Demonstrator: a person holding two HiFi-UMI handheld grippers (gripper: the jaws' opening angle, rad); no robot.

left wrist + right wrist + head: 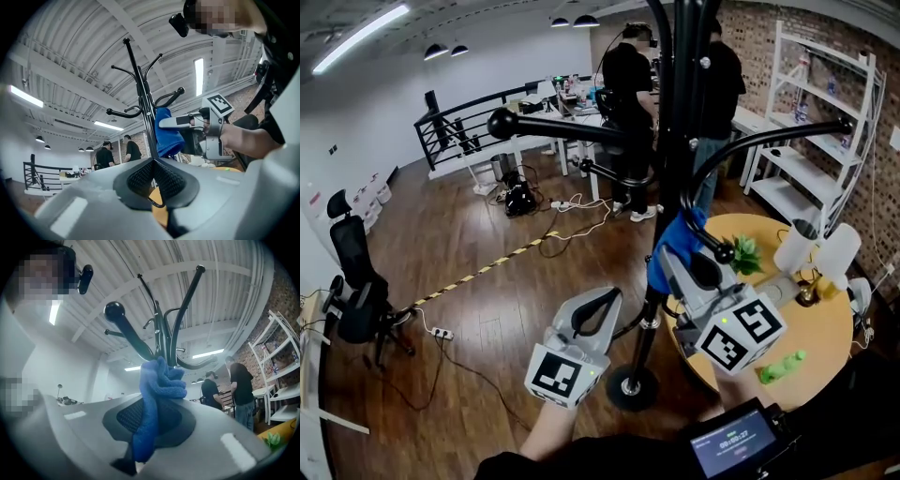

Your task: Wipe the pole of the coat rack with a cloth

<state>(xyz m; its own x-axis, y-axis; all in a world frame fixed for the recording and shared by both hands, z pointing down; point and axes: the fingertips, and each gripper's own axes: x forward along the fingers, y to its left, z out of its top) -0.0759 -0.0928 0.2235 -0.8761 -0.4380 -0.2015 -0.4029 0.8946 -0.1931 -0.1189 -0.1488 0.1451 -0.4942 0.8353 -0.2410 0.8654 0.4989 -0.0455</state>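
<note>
The right gripper (673, 258) is clenched on a crumpled blue knitted cloth (159, 380). The cloth's bunched top lies against the straight black metal pole (680, 112) of the coat rack, on its right side and below the ball-tipped hooks. The left gripper (153, 160) has its pads pressed together on nothing. It hangs left of the pole, apart from it, above the round black base (630, 386).

A curved black hook arm (689, 202) sweeps down across the cloth and ends in a ball beside a small green potted plant (746, 253). The plant sits on a round yellow table (825, 323), which stands just right of the rack, with the right gripper partly in front of it. Two people in black clothes (628, 75) stand behind the pole, partly screened by it. A white shelving unit (825, 122) lines the brick wall, and a black office chair (352, 281) stands far left.

The pole's top is cut off in the head view. In the right gripper view the cloth drapes over the pads' meeting line — whether it wraps round the pole or only leans on it cannot be told.
</note>
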